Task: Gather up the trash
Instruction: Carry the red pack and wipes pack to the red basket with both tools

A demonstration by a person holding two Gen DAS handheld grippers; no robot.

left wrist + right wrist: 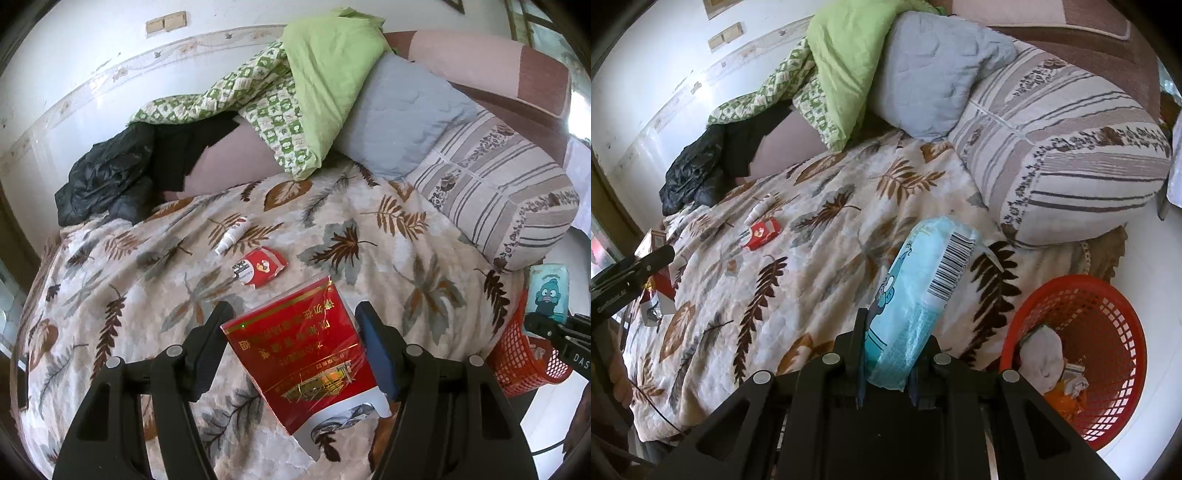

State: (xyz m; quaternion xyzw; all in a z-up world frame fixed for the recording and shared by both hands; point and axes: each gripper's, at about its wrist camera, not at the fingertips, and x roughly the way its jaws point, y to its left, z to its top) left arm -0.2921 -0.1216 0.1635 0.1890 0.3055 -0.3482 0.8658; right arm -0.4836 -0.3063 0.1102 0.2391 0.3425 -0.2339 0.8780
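My left gripper (pixel 295 314) is shut on a red cigarette carton (pixel 306 354) with gold lettering, held over the leaf-patterned bedspread (pixel 147 280). Beyond it lie a crumpled red cigarette pack (pixel 260 266) and a small white tube (pixel 233 235). My right gripper (pixel 888 328) is shut on a light blue tissue packet (pixel 919 288) with a barcode and a cartoon figure, held above the bed's edge. A red mesh basket (pixel 1108 302) with some trash stands on the floor to its right. The carton (pixel 659 284) and red pack (pixel 761 232) also show in the right wrist view.
A striped pillow (pixel 1067 155), a grey pillow (pixel 934 77) and green quilts (pixel 842 62) pile at the head of the bed. A black jacket (pixel 103 177) lies by the wall. The basket (pixel 517 354) shows at the bed's right edge.
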